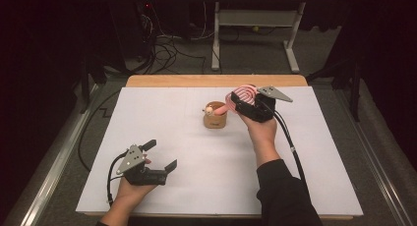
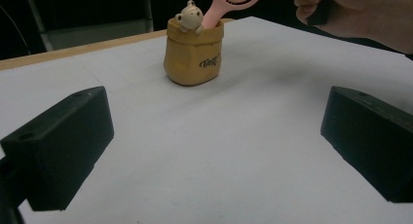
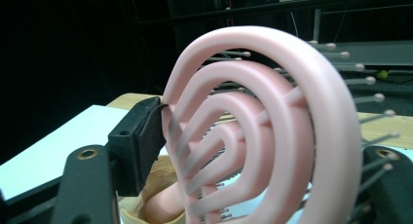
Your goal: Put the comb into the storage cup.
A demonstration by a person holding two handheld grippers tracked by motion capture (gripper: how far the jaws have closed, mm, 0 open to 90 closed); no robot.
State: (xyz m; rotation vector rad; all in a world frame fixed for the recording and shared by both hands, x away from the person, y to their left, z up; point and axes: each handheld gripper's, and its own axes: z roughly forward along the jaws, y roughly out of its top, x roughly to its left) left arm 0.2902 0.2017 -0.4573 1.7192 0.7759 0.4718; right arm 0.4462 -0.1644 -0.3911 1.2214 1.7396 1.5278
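Hairbrush (image 1: 244, 94) in right hand-held gripper (image 1: 242, 101), handle in pouch (image 1: 215, 119)

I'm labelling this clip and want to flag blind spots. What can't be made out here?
- Brush handle end: hidden inside the bag-shaped holder in the high and left gripper views.
- Holder lettering: too small in the high view.
- Right gripper: its far jaw is mostly behind the brush head in its own view.

Pink hairbrush (image 1: 243, 95), tan bear pot (image 1: 215, 119)

White sheet (image 1: 206, 157) under both tongs, wooden table edge (image 1: 216, 80) beyond them, desk frame (image 1: 255, 19) and cables (image 1: 164, 49) farther back.
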